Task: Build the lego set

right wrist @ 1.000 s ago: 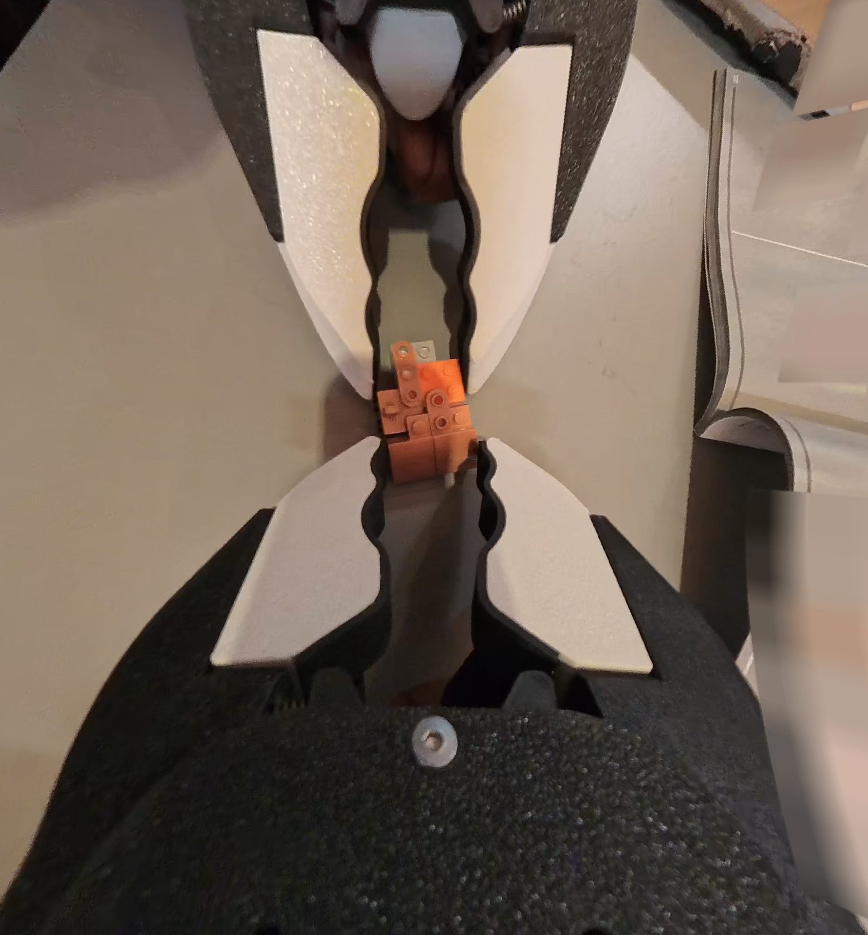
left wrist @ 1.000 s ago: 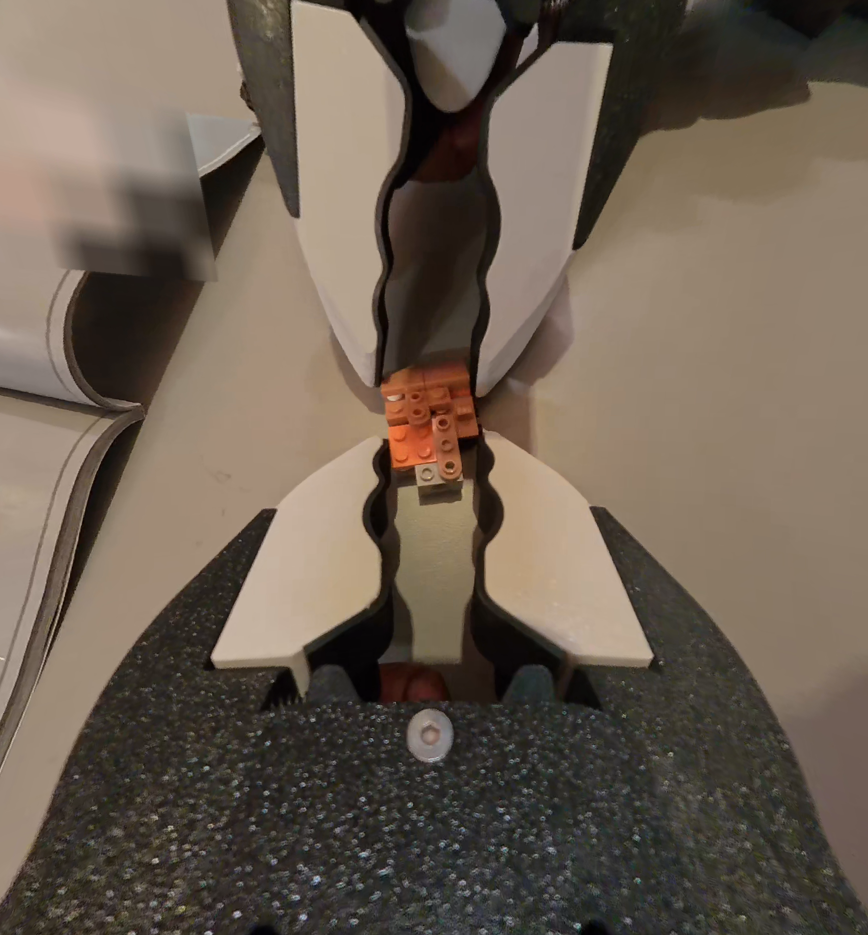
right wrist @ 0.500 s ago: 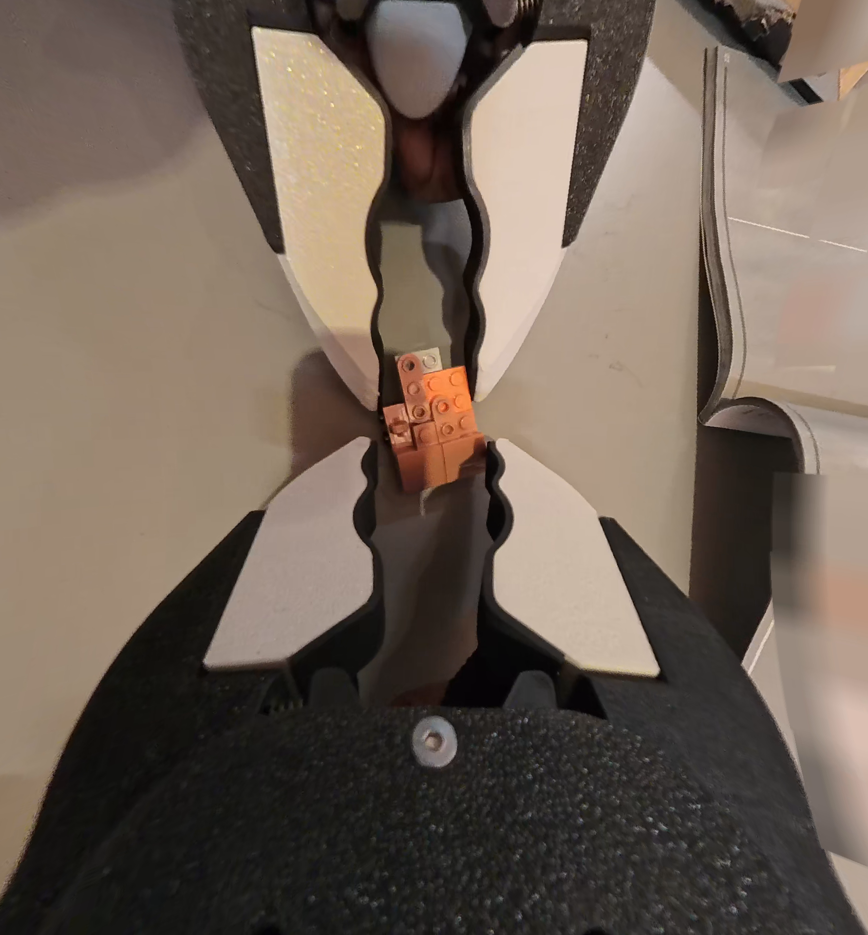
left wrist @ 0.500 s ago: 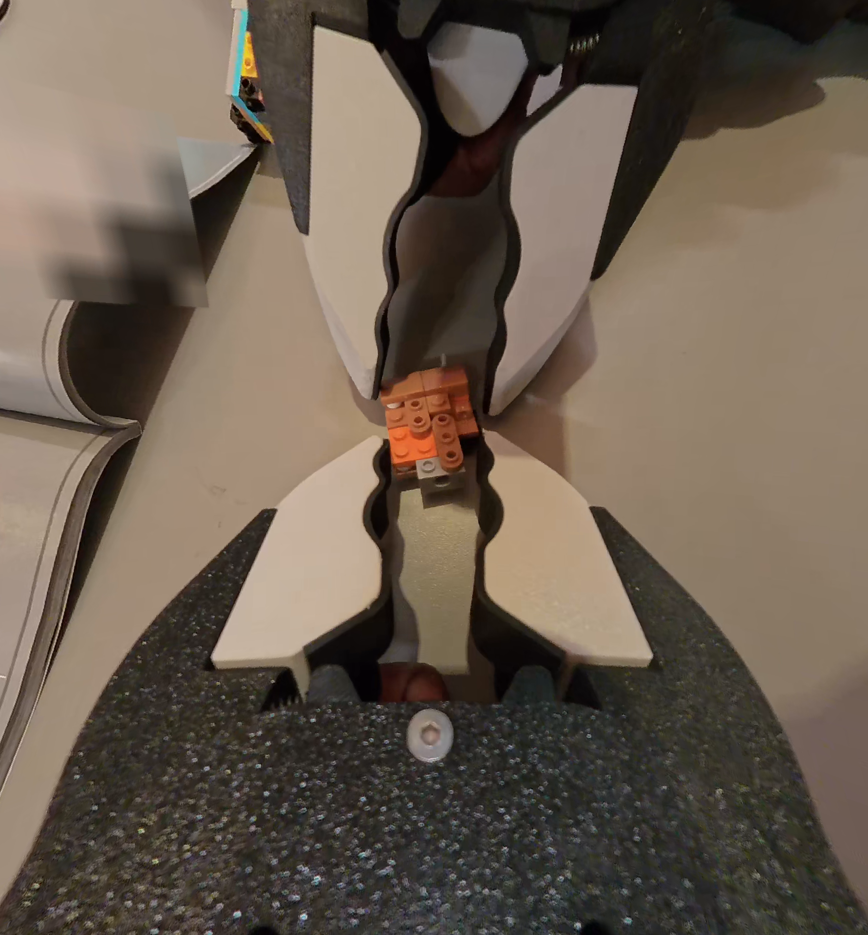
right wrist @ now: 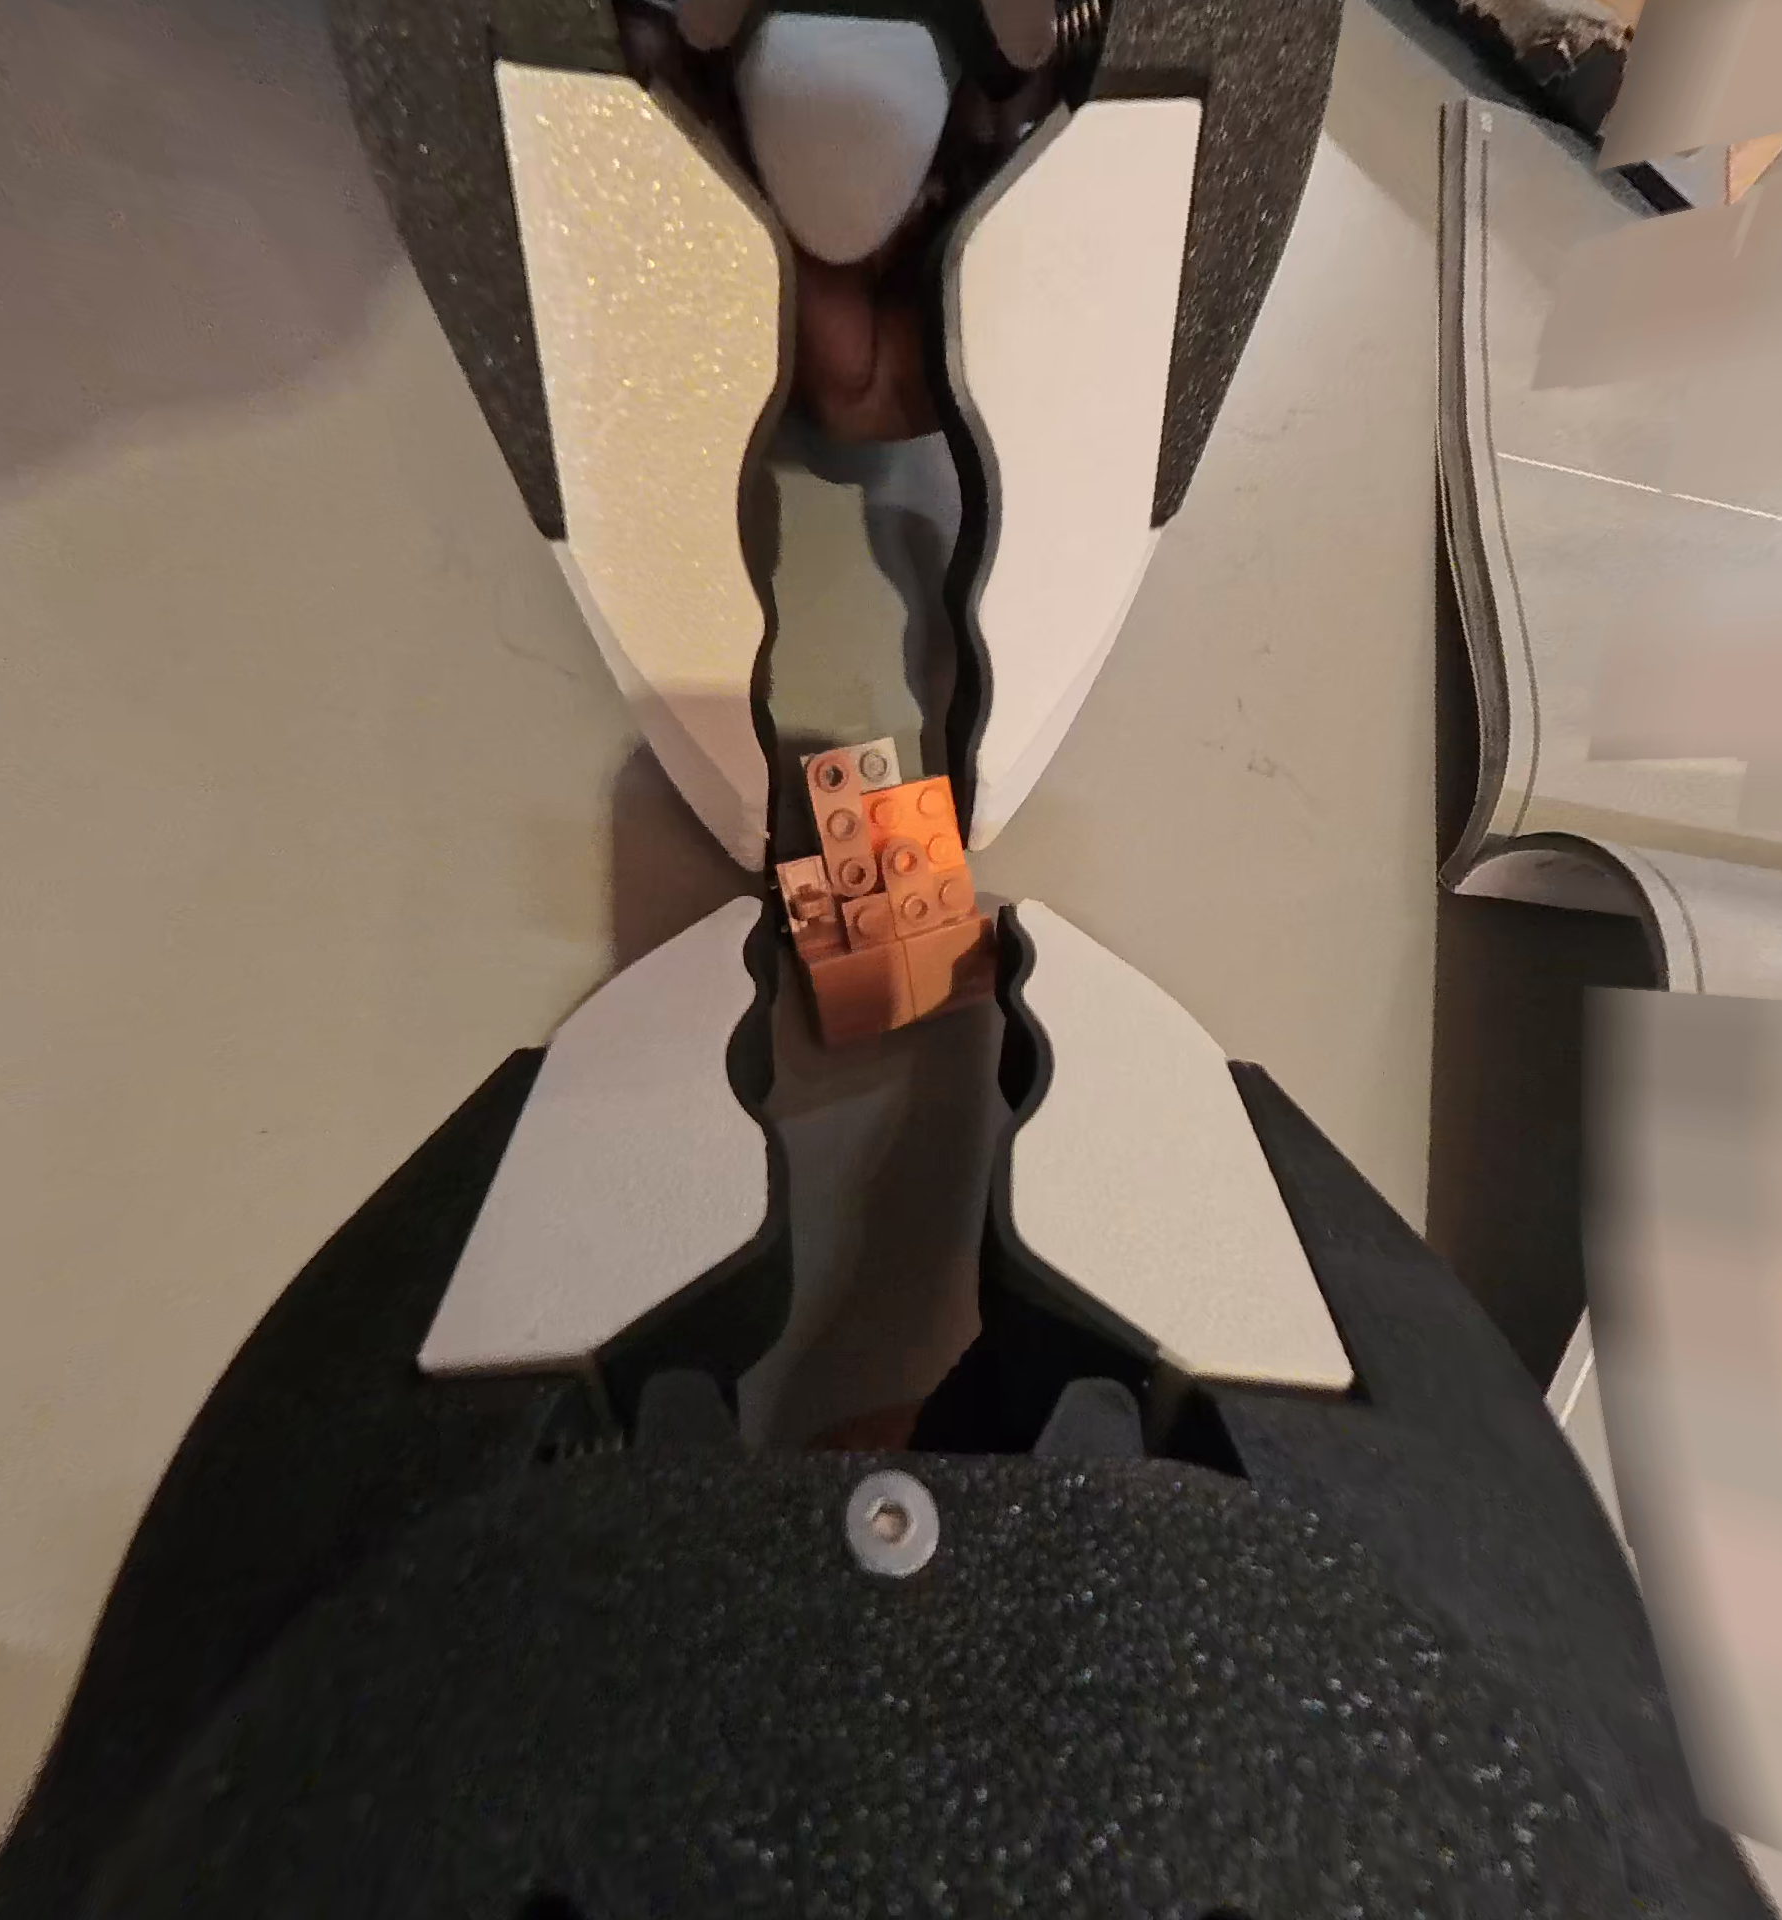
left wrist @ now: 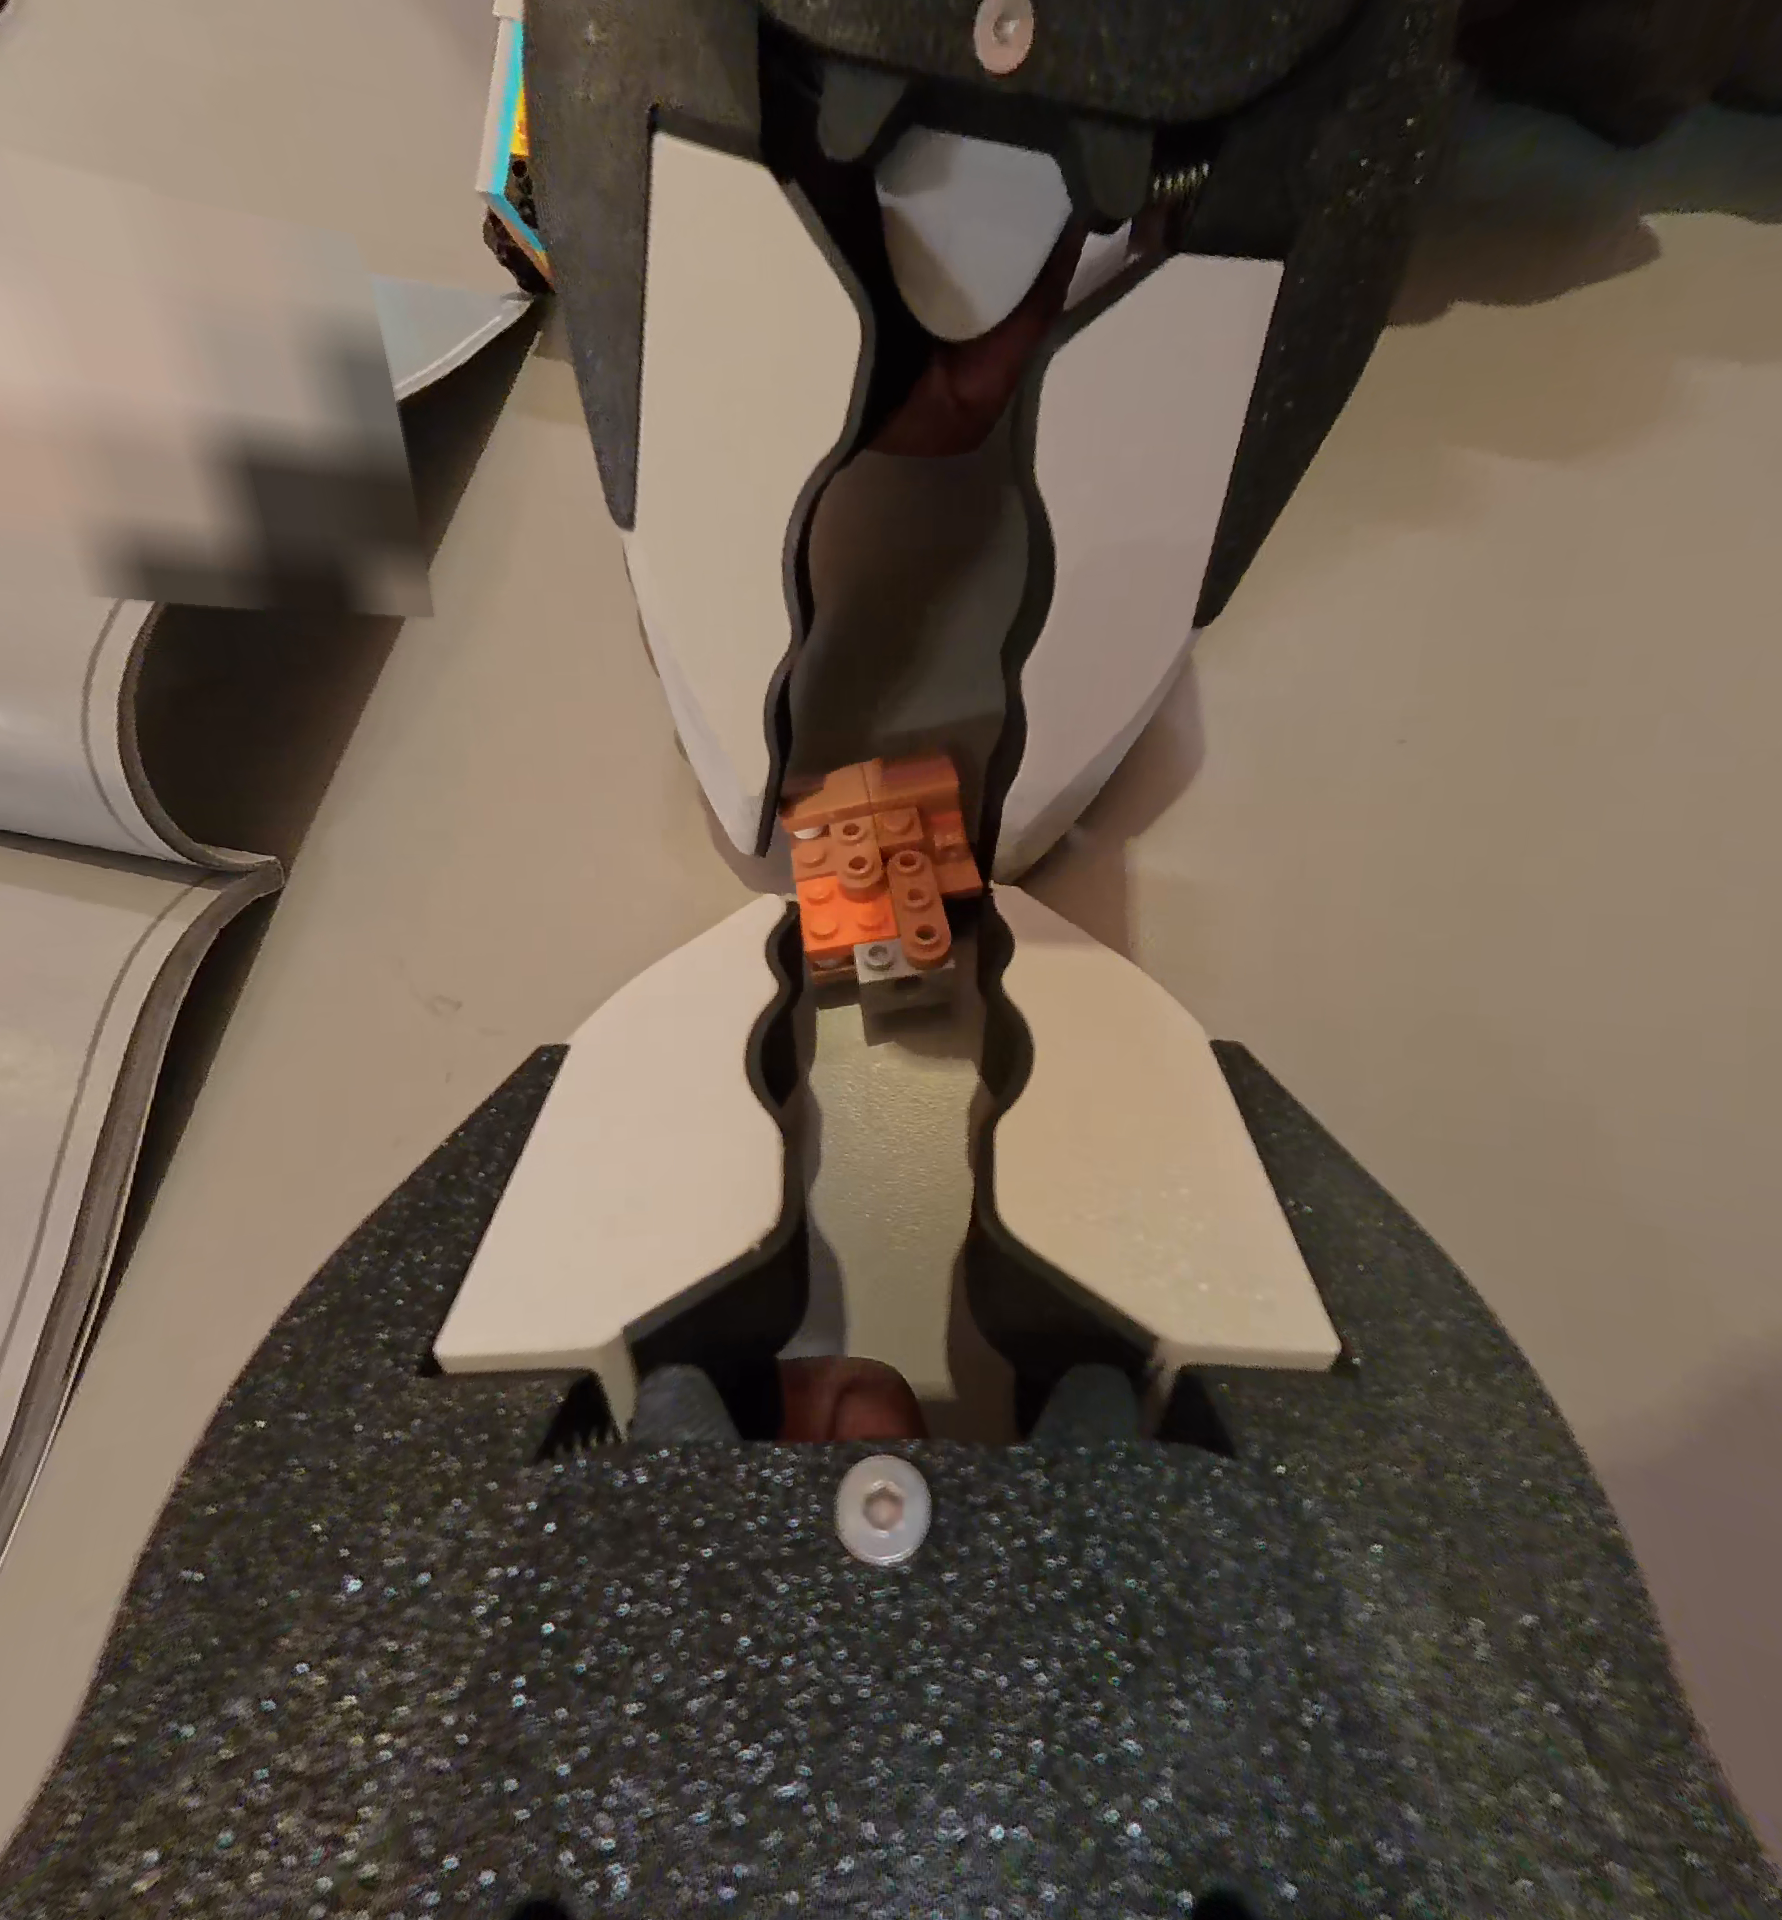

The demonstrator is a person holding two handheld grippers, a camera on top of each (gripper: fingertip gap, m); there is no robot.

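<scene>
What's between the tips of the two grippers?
Only the orange lego assembly, with a small grey piece at the left gripper's end. It fills the gap between it and the right gripper, which face each other tip to tip. Both wrist views show it.

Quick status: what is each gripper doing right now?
Left gripper: closed on the grey-brick end of the orange lego assembly.
Right gripper: closed on the opposite, brown-brick end of the same assembly.
</scene>
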